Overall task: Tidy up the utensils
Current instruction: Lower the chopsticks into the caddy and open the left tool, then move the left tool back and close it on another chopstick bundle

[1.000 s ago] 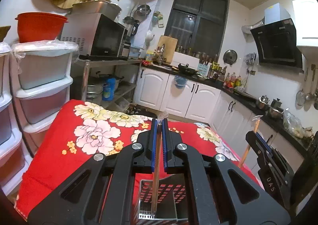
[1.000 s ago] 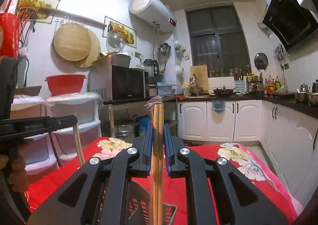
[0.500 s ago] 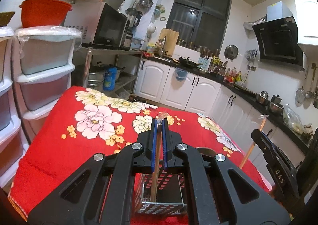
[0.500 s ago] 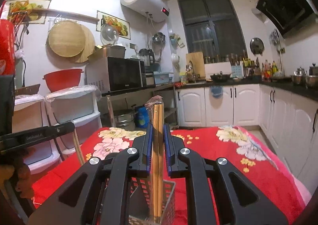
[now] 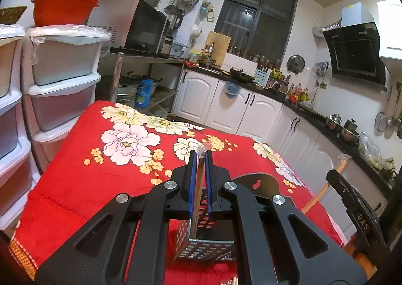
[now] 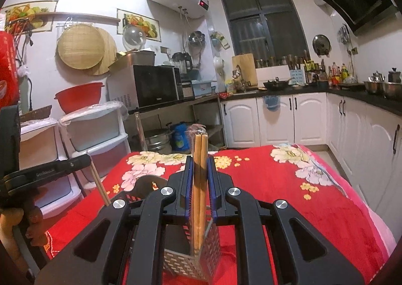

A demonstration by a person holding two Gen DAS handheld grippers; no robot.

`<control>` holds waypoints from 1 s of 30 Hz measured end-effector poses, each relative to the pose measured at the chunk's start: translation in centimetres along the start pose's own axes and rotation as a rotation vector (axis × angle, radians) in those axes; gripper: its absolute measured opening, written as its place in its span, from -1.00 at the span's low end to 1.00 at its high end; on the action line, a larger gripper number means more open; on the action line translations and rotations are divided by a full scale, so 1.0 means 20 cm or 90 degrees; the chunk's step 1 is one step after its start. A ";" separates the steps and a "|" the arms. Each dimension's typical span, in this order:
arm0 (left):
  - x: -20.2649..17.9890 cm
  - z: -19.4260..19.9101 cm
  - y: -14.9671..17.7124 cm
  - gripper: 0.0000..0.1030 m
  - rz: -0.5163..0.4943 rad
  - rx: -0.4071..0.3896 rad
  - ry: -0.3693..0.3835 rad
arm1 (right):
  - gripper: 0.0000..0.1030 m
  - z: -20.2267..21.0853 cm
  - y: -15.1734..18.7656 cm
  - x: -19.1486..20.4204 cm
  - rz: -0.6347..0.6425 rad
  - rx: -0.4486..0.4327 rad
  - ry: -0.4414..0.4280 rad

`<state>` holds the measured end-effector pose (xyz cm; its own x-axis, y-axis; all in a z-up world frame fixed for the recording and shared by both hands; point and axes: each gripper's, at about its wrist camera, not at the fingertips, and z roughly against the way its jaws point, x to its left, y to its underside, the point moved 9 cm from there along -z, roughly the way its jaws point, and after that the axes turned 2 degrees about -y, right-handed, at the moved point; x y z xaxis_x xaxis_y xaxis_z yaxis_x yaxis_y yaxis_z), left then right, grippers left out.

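Observation:
A perforated metal utensil holder (image 5: 204, 247) stands on the red floral tablecloth (image 5: 75, 179); it also shows in the right wrist view (image 6: 201, 257). My left gripper (image 5: 200, 159) is shut on a wrapped pair of wooden chopsticks (image 5: 197, 199) whose lower end reaches into the holder. My right gripper (image 6: 200, 166) holds a second wrapped pair of chopsticks (image 6: 199, 159) upright, their lower ends inside the holder; the pads look slightly spread around them. Each gripper appears at the edge of the other's view.
Stacked plastic drawers (image 5: 62, 88) and a shelf with a microwave (image 5: 140, 28) stand left of the table. White cabinets (image 6: 301, 119) and a dark counter with pots run along the back and right.
Both grippers have lowered and tilted toward the table, bringing both chopstick pairs down into the metal holder. The right pads look a little wider apart than before.

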<state>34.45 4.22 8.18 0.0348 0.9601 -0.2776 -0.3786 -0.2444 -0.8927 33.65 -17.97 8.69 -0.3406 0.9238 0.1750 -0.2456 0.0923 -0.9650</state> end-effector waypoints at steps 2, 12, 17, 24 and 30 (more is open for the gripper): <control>0.00 0.00 0.00 -0.98 0.001 0.000 0.001 | -0.77 0.01 0.01 -0.01 -0.007 0.006 0.001; 0.08 0.07 0.06 -0.75 0.015 0.013 -0.011 | -0.46 0.07 0.06 -0.02 -0.015 0.030 -0.002; 0.08 0.10 0.08 -0.58 0.019 0.019 -0.010 | -0.35 0.10 0.08 -0.01 -0.010 0.038 -0.005; 0.08 0.15 0.11 -0.16 0.026 0.025 -0.004 | -0.18 0.16 0.10 -0.01 -0.006 0.045 -0.009; 0.08 0.20 0.15 0.32 0.038 0.035 0.006 | -0.05 0.23 0.13 -0.01 -0.002 0.051 -0.015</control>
<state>29.63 5.52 6.54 0.0200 0.9426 -0.3333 -0.4302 -0.2928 -0.8540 28.98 -19.64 6.98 -0.3601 0.9146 0.1839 -0.3179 0.0651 -0.9459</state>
